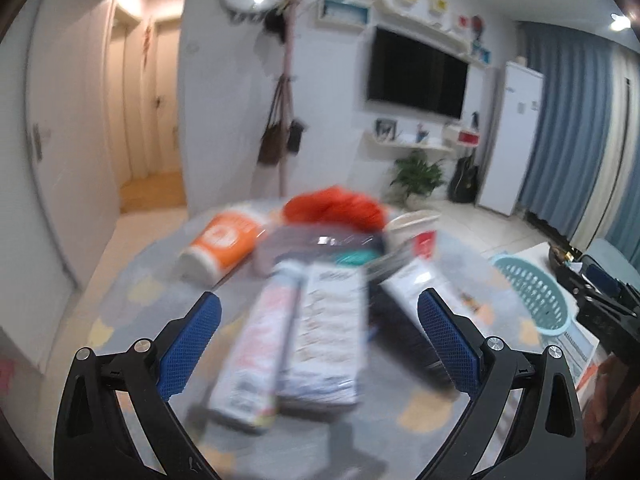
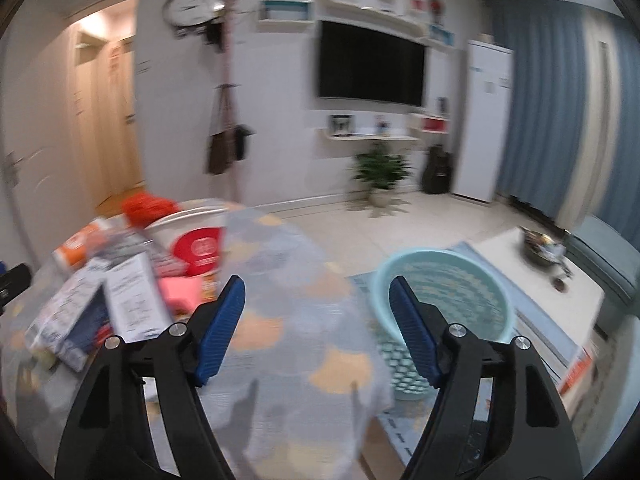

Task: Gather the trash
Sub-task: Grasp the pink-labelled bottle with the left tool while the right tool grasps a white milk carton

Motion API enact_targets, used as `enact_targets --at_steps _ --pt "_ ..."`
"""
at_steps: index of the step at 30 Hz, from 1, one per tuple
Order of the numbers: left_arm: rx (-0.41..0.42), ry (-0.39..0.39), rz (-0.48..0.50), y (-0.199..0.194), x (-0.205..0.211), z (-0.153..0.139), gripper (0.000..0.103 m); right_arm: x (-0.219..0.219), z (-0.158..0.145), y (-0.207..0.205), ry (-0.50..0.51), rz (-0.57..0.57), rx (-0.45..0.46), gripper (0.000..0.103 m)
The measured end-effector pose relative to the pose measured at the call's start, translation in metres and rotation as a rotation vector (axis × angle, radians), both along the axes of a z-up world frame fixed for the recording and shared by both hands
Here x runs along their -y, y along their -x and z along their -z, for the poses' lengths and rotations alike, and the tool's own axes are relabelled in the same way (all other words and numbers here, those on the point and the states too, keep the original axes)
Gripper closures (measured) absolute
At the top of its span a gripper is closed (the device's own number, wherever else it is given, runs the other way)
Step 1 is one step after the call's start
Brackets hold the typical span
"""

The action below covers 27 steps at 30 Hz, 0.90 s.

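Both tongs gape wide and hold nothing. The left gripper [image 1: 318, 340] hovers over two long cartons [image 1: 296, 340] lying side by side between its pads, long axes running straight away from it. They look light, stiff cardboard, likely best pinched across the narrow width. The right gripper [image 2: 316, 328] faces the teal basket [image 2: 440, 300] just beyond.

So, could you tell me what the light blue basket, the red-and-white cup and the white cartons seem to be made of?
The light blue basket looks like moulded plastic: matte, with a regular grid of holes in its wall. The red-and-white cup is probably coated paper or thin plastic; blur leaves it open. The white cartons look like printed cardboard, with flat faces, straight folded edges and a slight sheen.
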<state>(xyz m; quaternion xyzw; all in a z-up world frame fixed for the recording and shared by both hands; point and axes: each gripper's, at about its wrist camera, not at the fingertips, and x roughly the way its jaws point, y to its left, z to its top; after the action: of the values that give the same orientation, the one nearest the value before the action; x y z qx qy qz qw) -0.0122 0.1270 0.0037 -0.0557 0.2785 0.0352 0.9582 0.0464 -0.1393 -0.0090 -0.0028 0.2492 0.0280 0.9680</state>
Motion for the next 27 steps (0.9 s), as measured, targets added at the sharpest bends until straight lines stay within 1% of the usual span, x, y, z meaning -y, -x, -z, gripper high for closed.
enact_targets --at_steps 4,5,6,8,9,11,12,13,16,20,23,24,26,27 --pt "-0.093 0.079 -0.013 -0.009 -0.038 0.015 0.013 -0.036 0.001 -0.006 0.013 -0.126 -0.023 0.032" --pt "-0.119 0.089 -0.020 -0.015 -0.047 0.021 0.016 -0.045 0.002 -0.005 0.020 -0.149 -0.023 0.032" --pt "-0.148 0.096 -0.017 -0.019 -0.051 0.026 0.017 -0.052 0.003 -0.005 0.028 -0.175 -0.028 0.032" --pt "-0.193 0.111 0.000 -0.027 -0.058 0.035 0.023 -0.068 0.006 -0.005 0.050 -0.217 -0.041 0.032" --pt "-0.214 0.122 0.012 -0.031 -0.060 0.039 0.025 -0.074 0.008 -0.007 0.061 -0.231 -0.048 0.032" --pt "-0.254 0.149 0.032 -0.040 -0.063 0.050 0.034 -0.086 0.014 -0.011 0.069 -0.265 -0.072 0.032" --pt "-0.274 0.160 0.037 -0.044 -0.066 0.054 0.036 -0.089 0.016 -0.013 0.068 -0.276 -0.086 0.032" --pt "-0.287 0.165 0.049 -0.047 -0.067 0.057 0.038 -0.092 0.019 -0.015 0.064 -0.284 -0.099 0.032" --pt "-0.306 0.177 0.079 -0.053 -0.068 0.061 0.039 -0.096 0.027 -0.024 0.057 -0.306 -0.151 0.032" --pt "-0.337 0.176 0.094 -0.062 -0.067 0.065 0.039 -0.098 0.035 -0.033 0.047 -0.333 -0.202 0.032" --pt "-0.360 0.161 0.095 -0.068 -0.059 0.070 0.039 -0.100 0.039 -0.040 0.041 -0.351 -0.226 0.032" --pt "-0.369 0.156 0.099 -0.070 -0.057 0.072 0.040 -0.101 0.039 -0.041 0.038 -0.355 -0.230 0.031" --pt "-0.403 0.160 0.103 -0.075 -0.054 0.076 0.046 -0.103 0.041 -0.044 0.042 -0.362 -0.235 0.028" --pt "-0.410 0.161 0.100 -0.076 -0.053 0.079 0.046 -0.105 0.041 -0.045 0.048 -0.367 -0.236 0.027"
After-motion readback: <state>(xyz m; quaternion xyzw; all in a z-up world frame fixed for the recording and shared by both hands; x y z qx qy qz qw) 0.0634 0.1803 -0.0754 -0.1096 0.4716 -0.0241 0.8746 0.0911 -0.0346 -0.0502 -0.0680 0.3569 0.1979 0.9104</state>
